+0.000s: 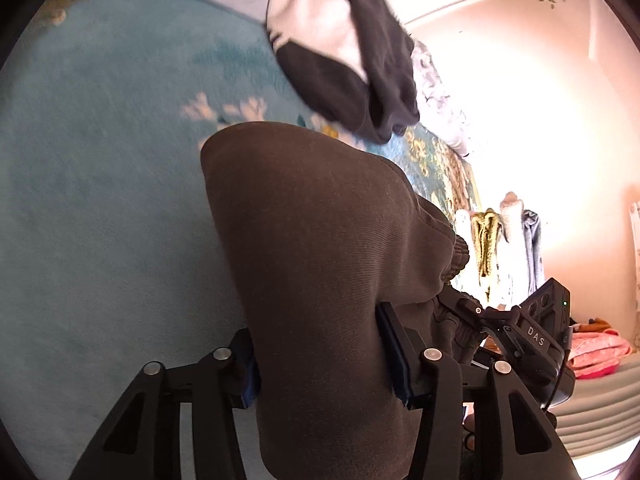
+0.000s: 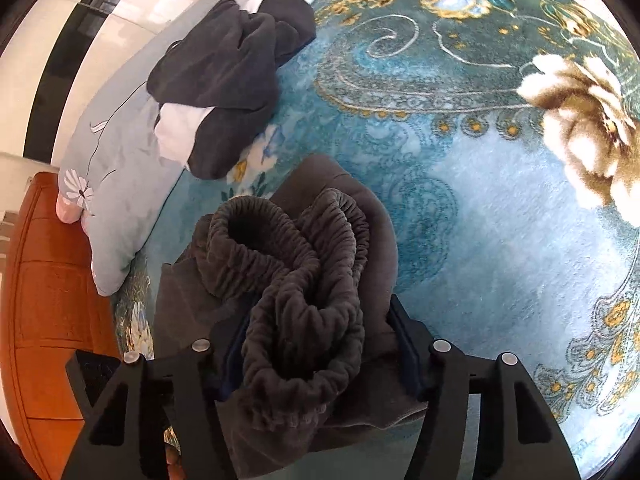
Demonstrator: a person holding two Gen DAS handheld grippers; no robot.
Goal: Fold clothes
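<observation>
Grey-brown sweatpants [image 1: 320, 240] fill the middle of the left wrist view, draped over my left gripper [image 1: 324, 364], which is shut on a fold of the cloth. In the right wrist view my right gripper [image 2: 320, 344] is shut on the bunched elastic waistband of the same sweatpants [image 2: 296, 280]. The right gripper's body [image 1: 536, 332] shows at the right of the left wrist view, close beside the cloth. Both hold the pants above a teal floral blanket [image 2: 500, 220]. A dark grey and white garment [image 2: 224, 92] lies crumpled at the far edge; it also shows in the left wrist view [image 1: 352, 60].
A pale blue flowered pillow [image 2: 116, 184] lies at the left edge of the blanket beside an orange-brown headboard [image 2: 48, 300]. Clothes hang on a rack [image 1: 500, 240] at the right, and pink folded cloth [image 1: 596, 352] lies on a pale ribbed surface.
</observation>
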